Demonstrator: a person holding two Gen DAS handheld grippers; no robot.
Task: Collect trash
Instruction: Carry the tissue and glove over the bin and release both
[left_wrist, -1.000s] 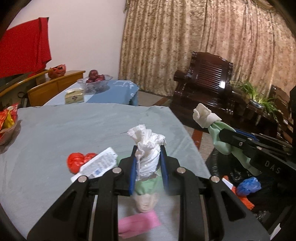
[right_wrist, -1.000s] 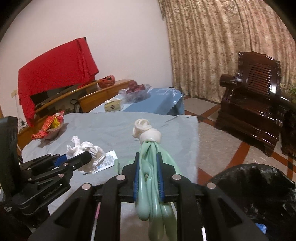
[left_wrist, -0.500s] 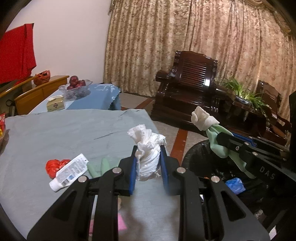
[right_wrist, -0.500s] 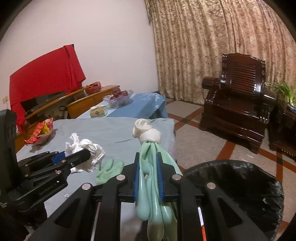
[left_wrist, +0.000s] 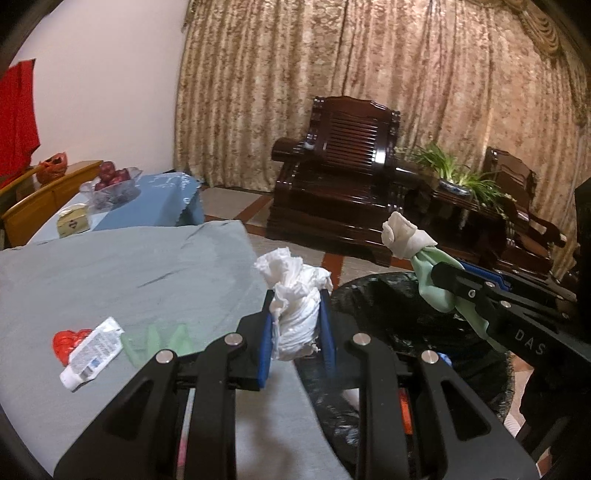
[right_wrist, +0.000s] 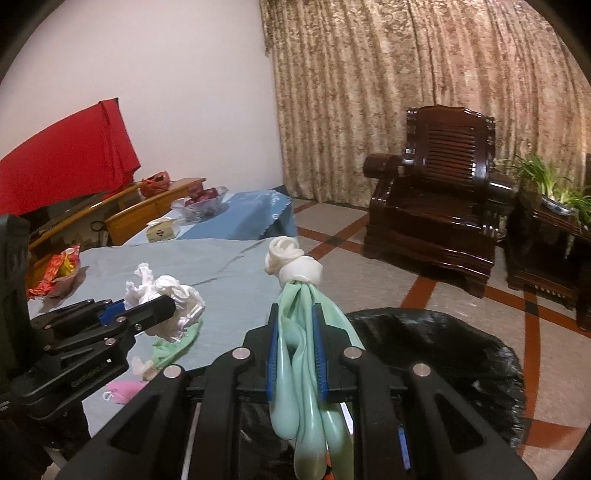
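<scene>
My left gripper (left_wrist: 295, 325) clamped on crumpled white tissue wad (left_wrist: 295, 295), held at table (left_wrist: 110, 266) edge, just beside trash bin (left_wrist: 388, 306). My right gripper (right_wrist: 297, 354) pinching pale green rubber glove (right_wrist: 303, 369) with rolled white cuff, fingers dangling over black bin liner (right_wrist: 443, 354). On grey table cloth I see toothpaste tube (left_wrist: 92, 354) touching red wrapper (left_wrist: 68, 341), second green glove (left_wrist: 155, 338) just beside tube, pink scrap (right_wrist: 123, 389) near edge. Snack bag (right_wrist: 59, 269) at far side of table.
</scene>
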